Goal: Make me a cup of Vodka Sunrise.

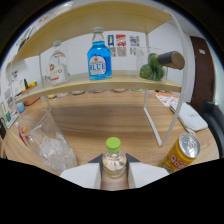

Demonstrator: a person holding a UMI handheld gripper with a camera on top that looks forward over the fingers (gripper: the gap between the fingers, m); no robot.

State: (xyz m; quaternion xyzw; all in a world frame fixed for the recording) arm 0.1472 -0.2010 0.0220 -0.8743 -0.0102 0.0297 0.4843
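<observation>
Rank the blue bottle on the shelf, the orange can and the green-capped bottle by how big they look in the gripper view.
1. Blue bottle, tallest in view though farthest.
2. Orange can and green-capped bottle between the gripper fingers: too alike to rank, both partly hidden and near the camera.

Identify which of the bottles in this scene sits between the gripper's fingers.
The small clear bottle with the green cap; the blue bottle and clear bottle stand on the shelf.

bottle between tongs — can right
</observation>
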